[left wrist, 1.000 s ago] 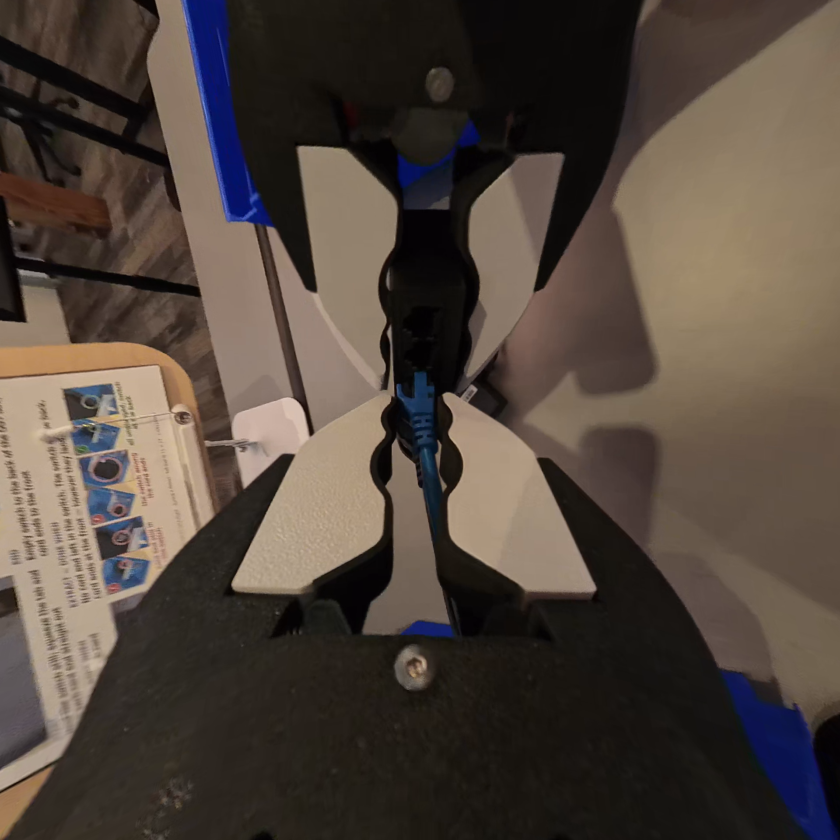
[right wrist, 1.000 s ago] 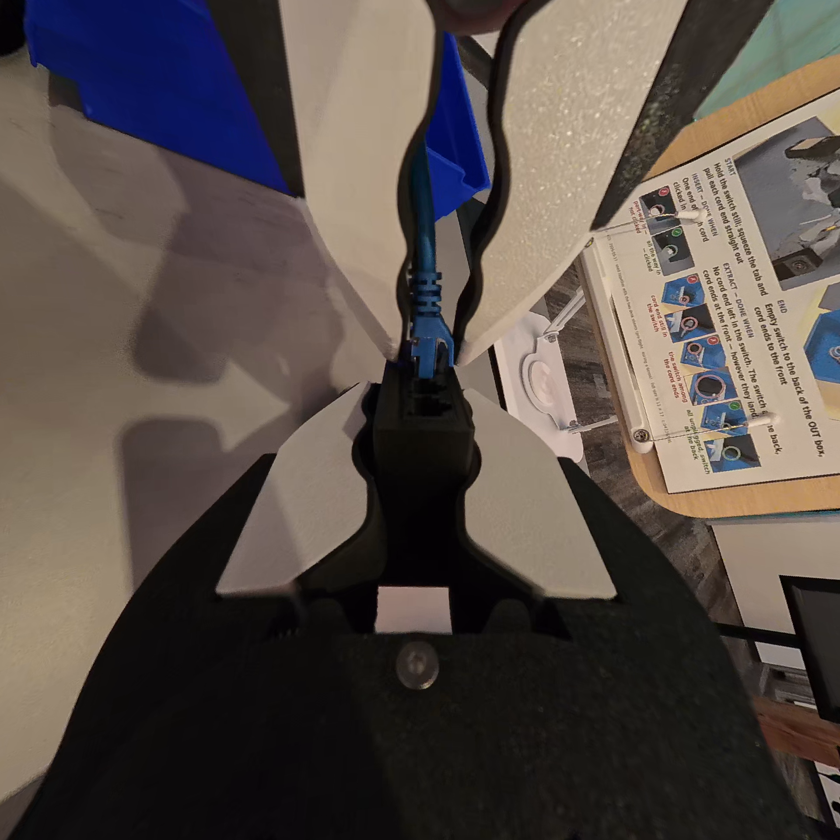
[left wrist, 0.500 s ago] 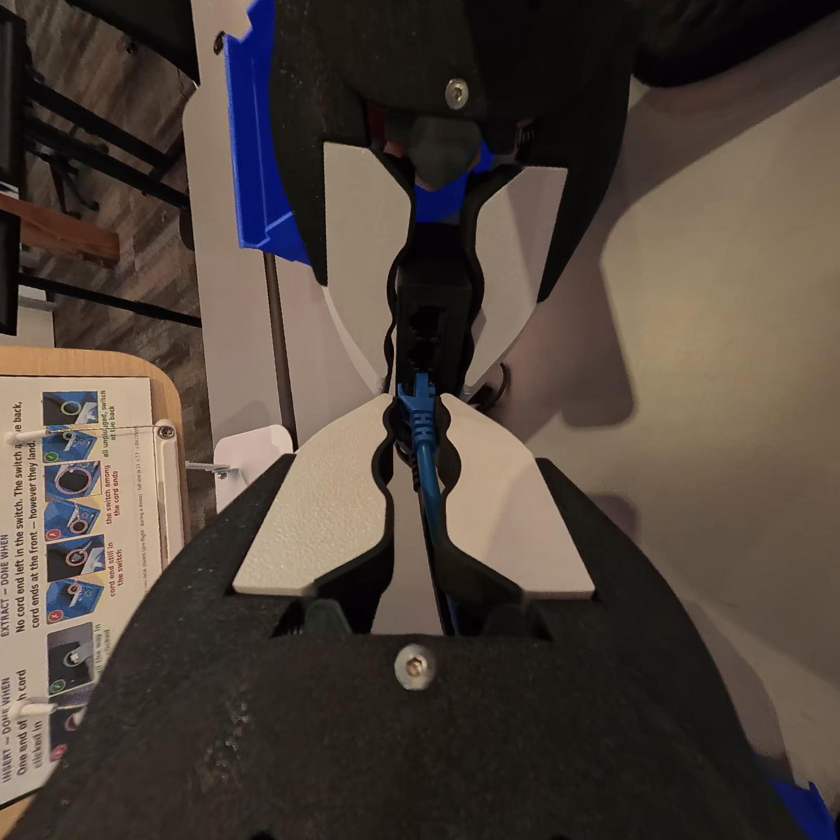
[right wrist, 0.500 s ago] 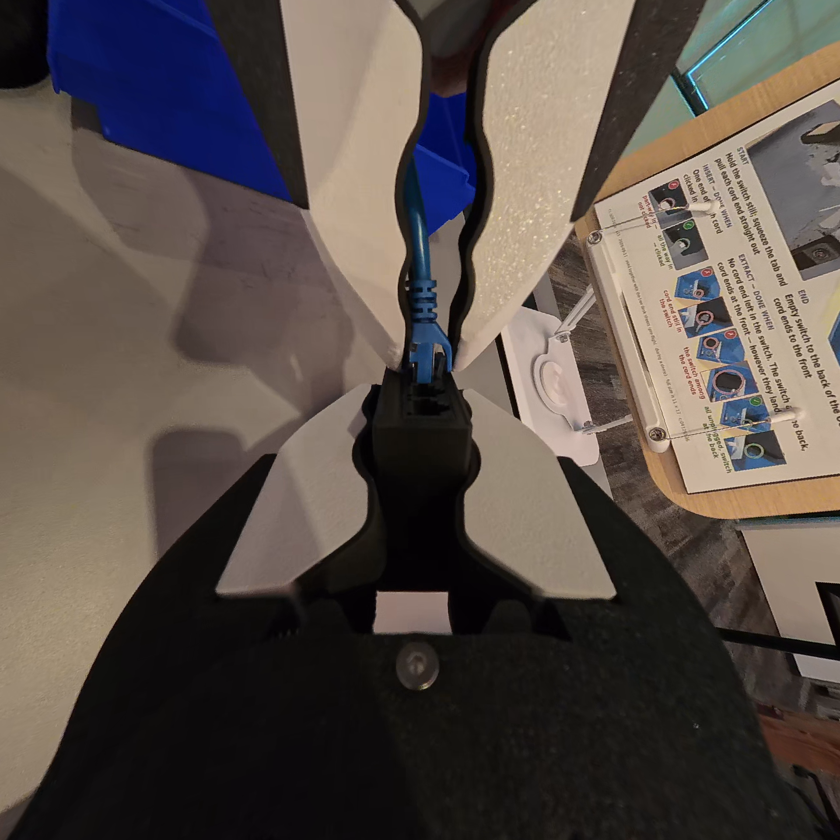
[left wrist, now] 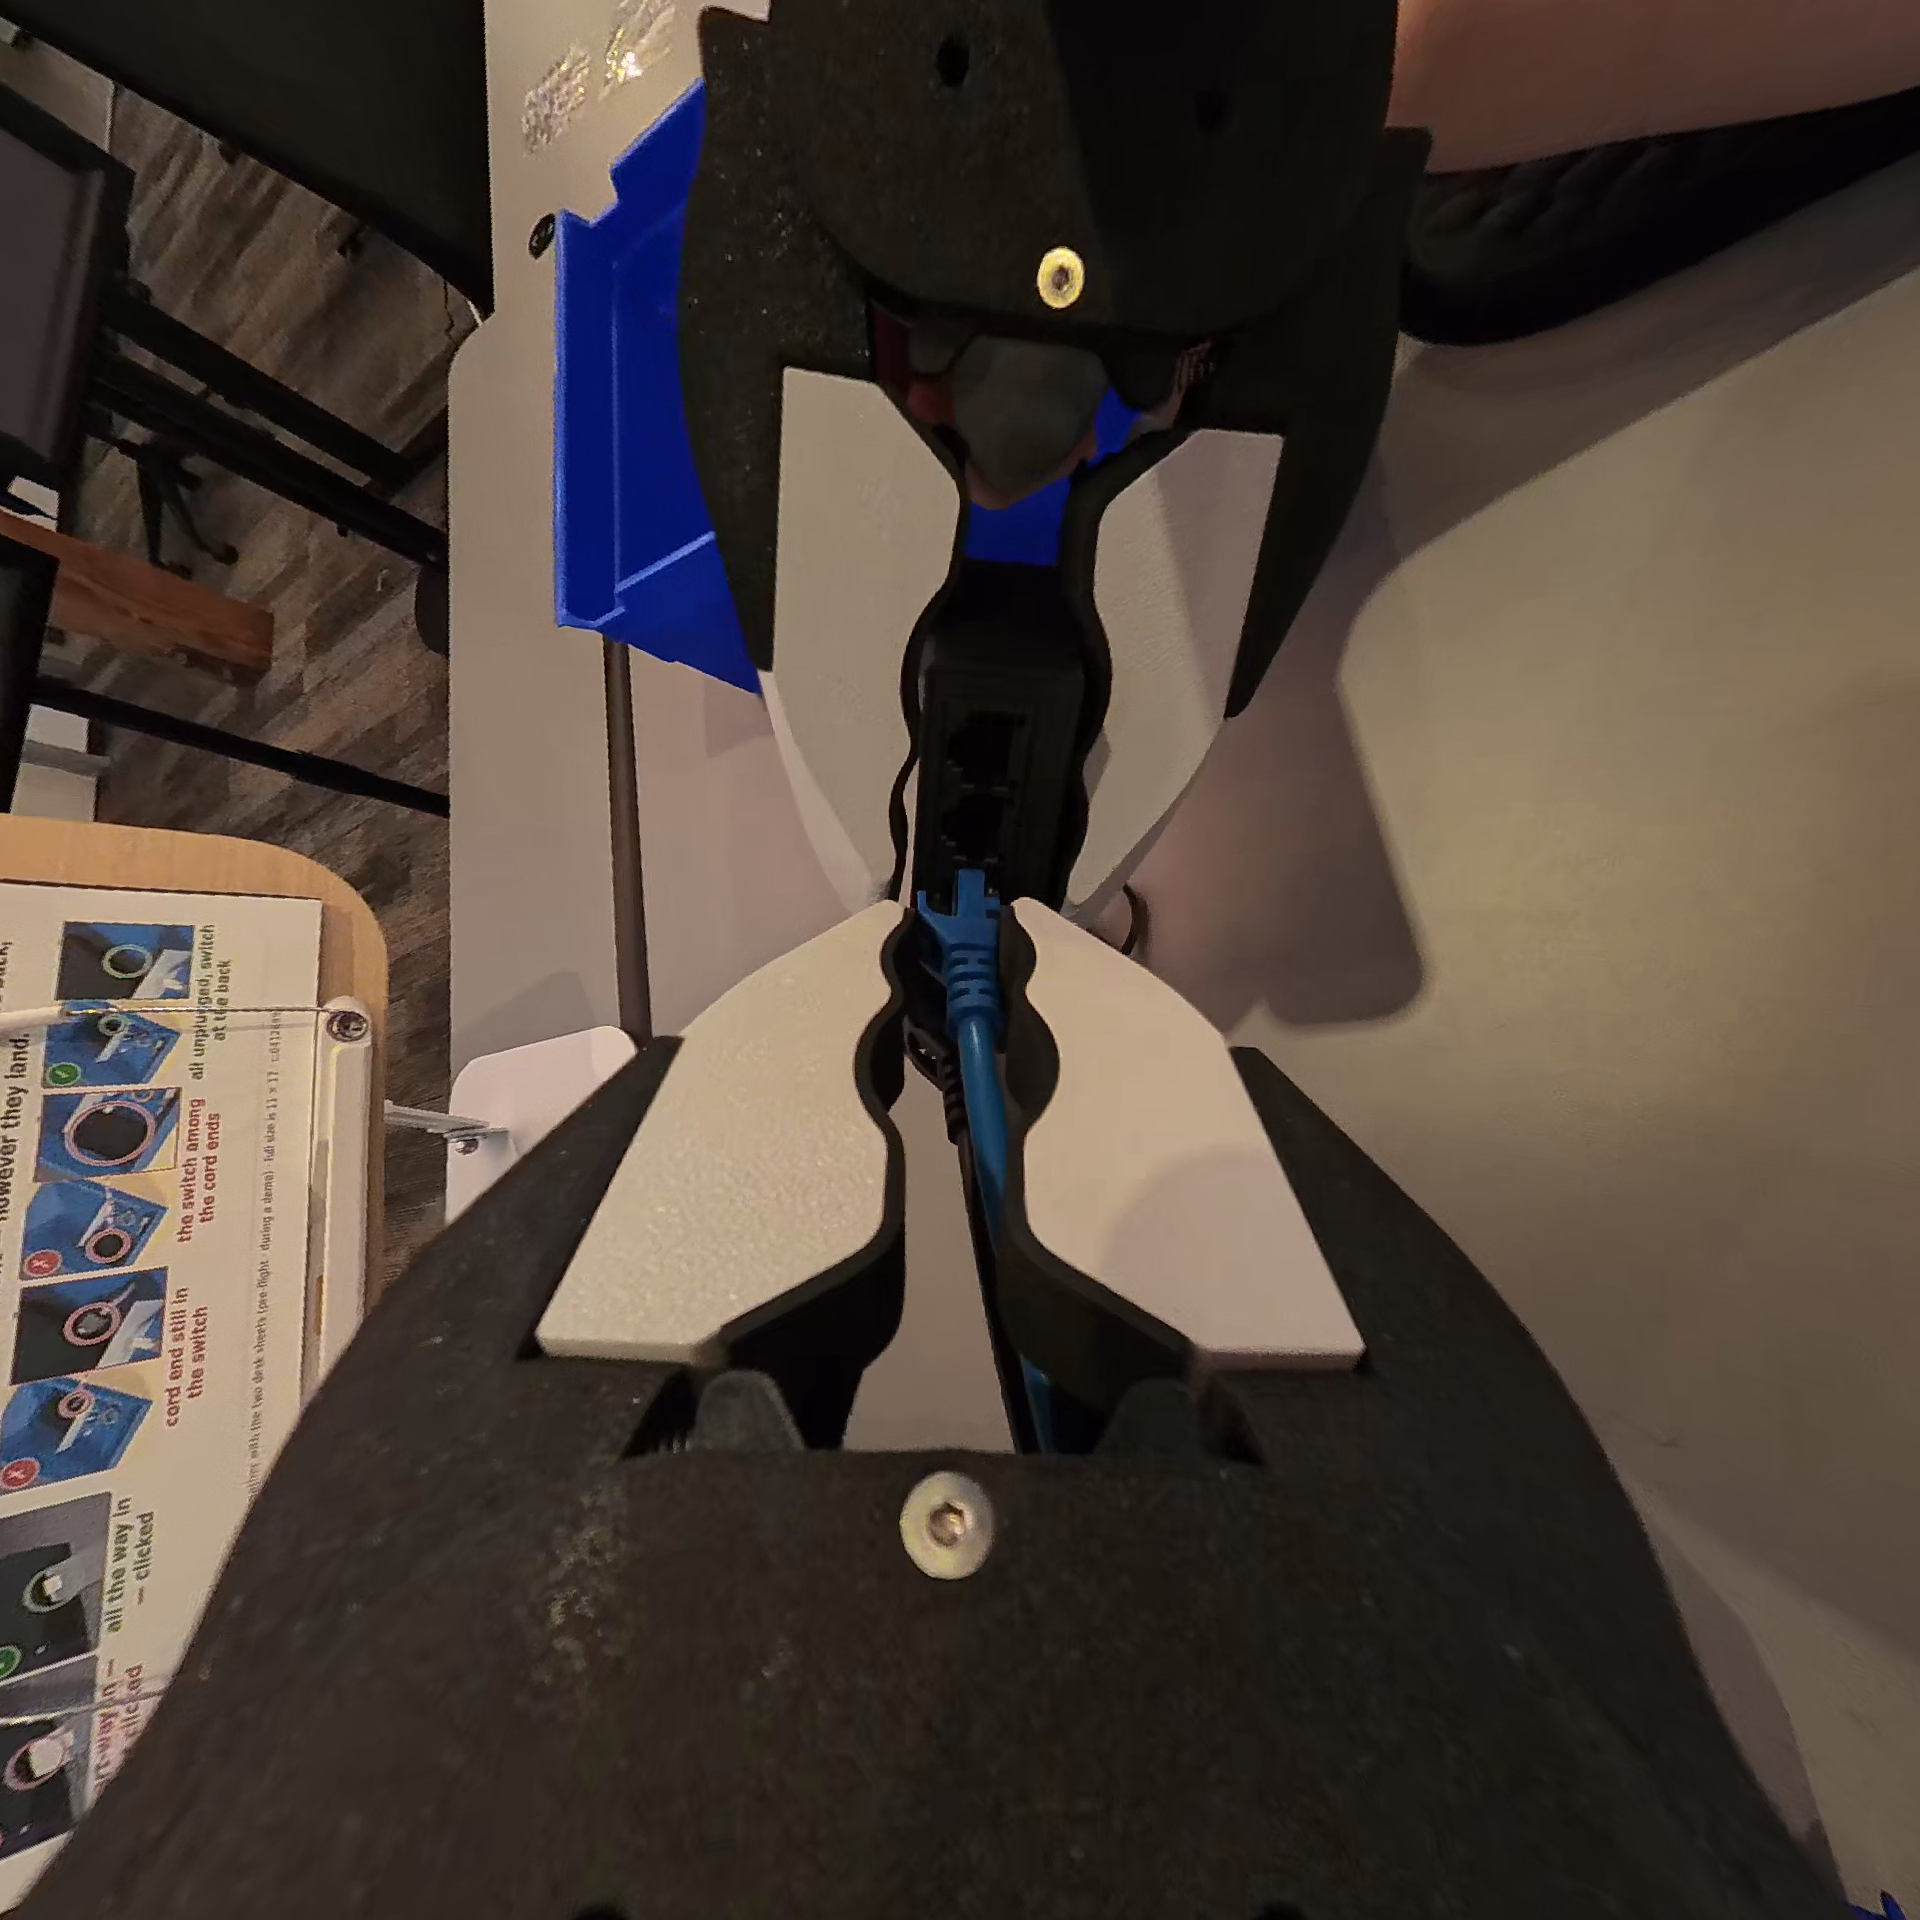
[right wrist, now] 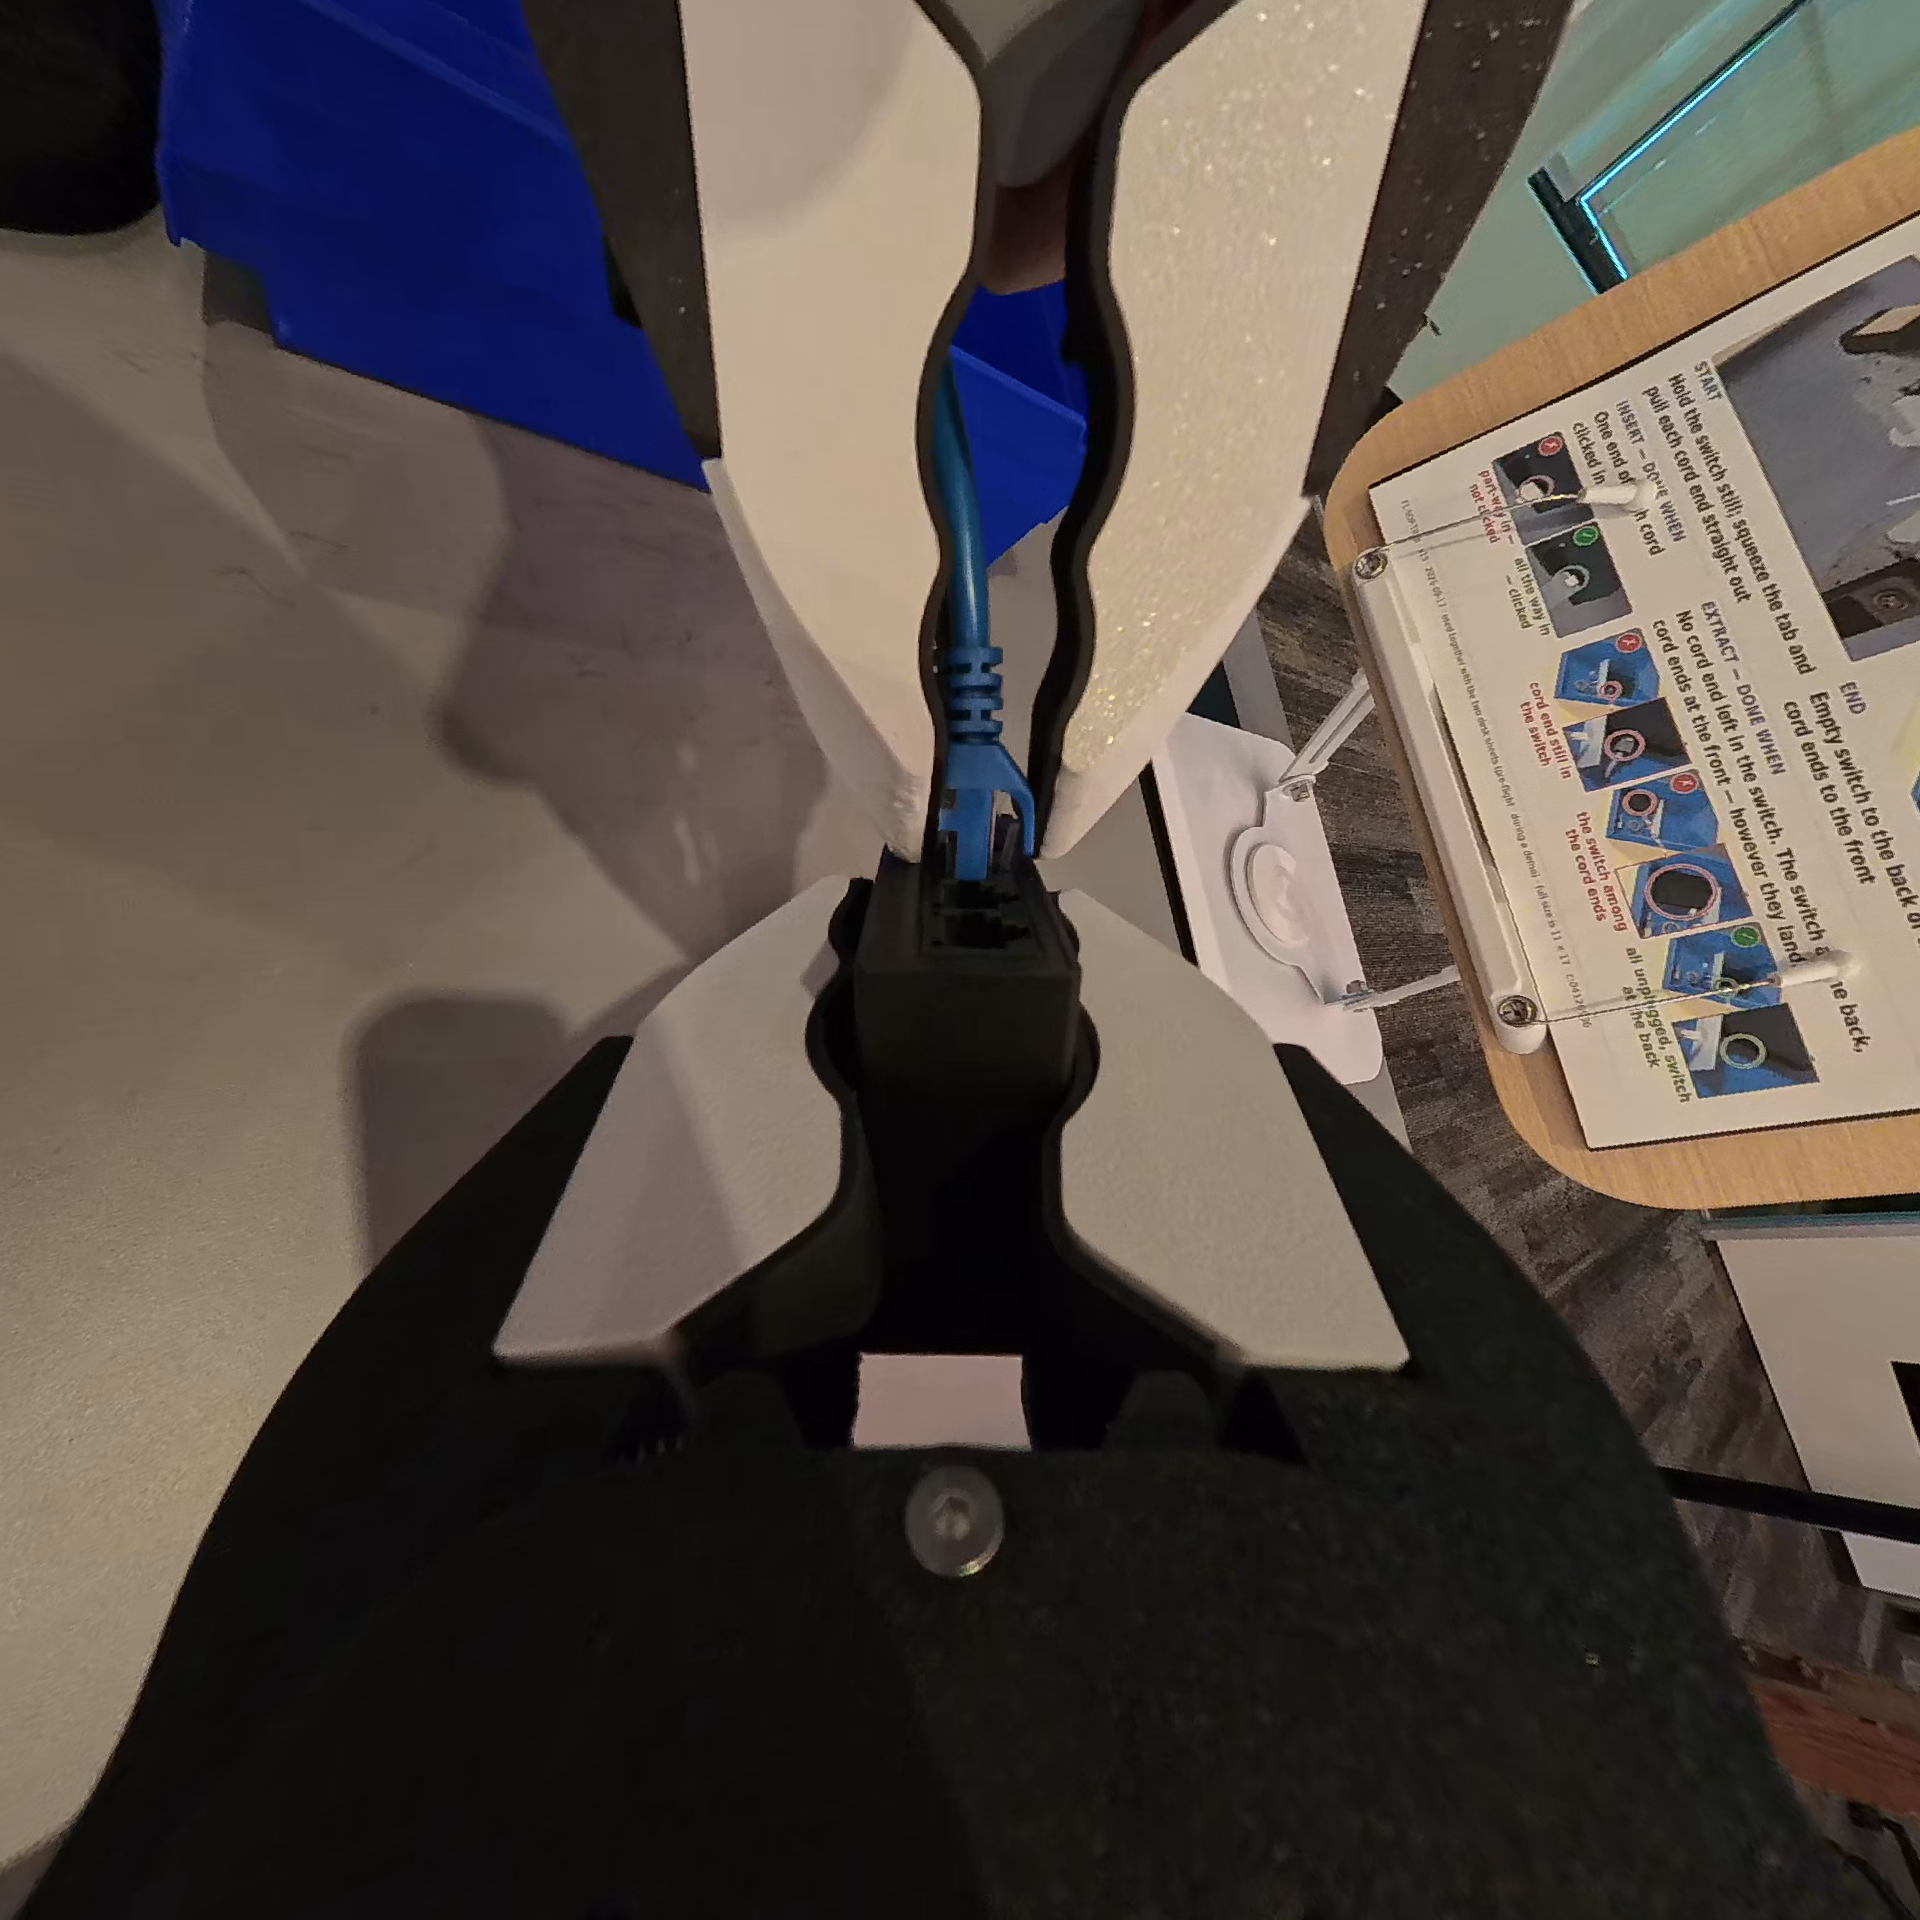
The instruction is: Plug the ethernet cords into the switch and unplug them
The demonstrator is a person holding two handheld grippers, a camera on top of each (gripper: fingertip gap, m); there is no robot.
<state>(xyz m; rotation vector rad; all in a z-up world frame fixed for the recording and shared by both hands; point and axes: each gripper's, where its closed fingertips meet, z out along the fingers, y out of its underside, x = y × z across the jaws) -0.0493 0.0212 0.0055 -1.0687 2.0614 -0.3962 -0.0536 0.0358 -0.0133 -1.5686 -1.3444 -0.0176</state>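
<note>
Blue plug still at switch, blue bin nearer

The switch looks like matt black plastic. The cord is smooth blue rubbery plastic. At 9 o'clock, the board looks like wood.

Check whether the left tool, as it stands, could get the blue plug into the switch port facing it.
Probably yes. The left tool grips the blue ethernet plug right at the black switch, which the right tool clamps. Nothing lies between plug and port; it looks partly seated already.
</note>
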